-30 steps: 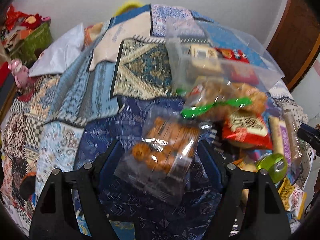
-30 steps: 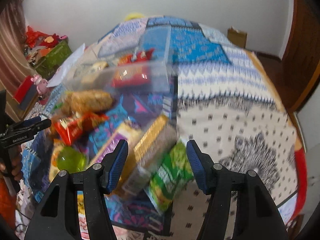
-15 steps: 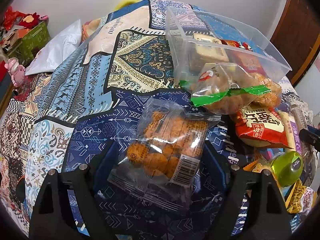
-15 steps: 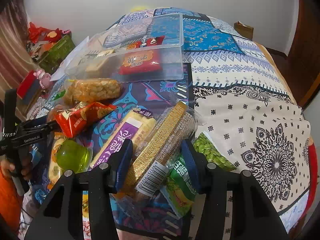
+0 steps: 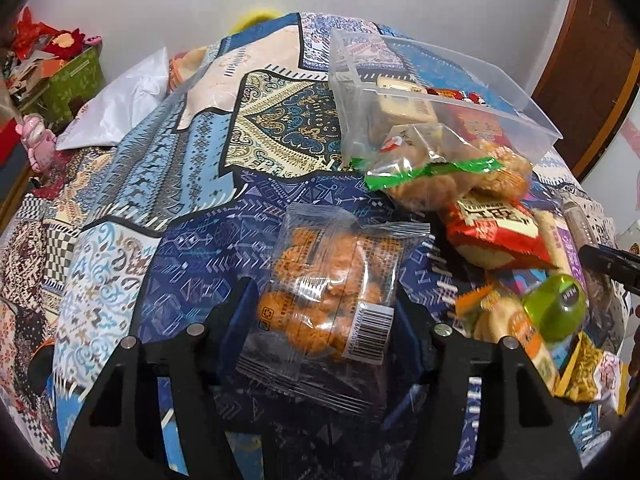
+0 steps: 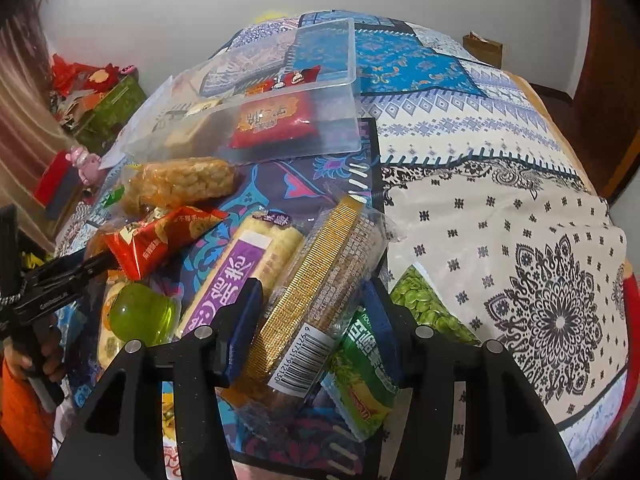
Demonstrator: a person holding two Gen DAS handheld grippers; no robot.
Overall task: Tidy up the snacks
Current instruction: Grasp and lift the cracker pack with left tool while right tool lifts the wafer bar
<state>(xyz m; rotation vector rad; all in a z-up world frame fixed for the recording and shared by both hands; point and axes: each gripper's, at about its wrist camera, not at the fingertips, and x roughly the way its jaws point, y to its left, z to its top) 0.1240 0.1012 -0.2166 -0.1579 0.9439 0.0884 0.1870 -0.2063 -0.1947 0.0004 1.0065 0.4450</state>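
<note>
My left gripper (image 5: 324,312) is shut on a clear bag of orange biscuits (image 5: 324,292), its blue pads pressing both sides. My right gripper (image 6: 312,316) is shut on a clear pack of wafers with a gold strip (image 6: 320,280). A clear plastic bin (image 5: 420,92) holds a red packet and pale bars; it also shows in the right wrist view (image 6: 280,120). Loose snacks lie between: a green-sealed bag of puffs (image 5: 444,172), a red packet (image 5: 496,232), a purple bar (image 6: 240,276), a green jelly cup (image 6: 140,312) and a green pea bag (image 6: 364,368).
Everything lies on a patterned patchwork bedspread (image 5: 140,200). A white pillow (image 5: 120,104) and a green box (image 5: 76,80) sit at the far left. The left gripper's arm (image 6: 48,284) shows at the left of the right wrist view. A wooden door (image 5: 592,80) is at the right.
Both grippers moved closer to the snacks and their jaws closed in, the left onto the biscuit bag, the right onto the gold-strip wafer pack.
</note>
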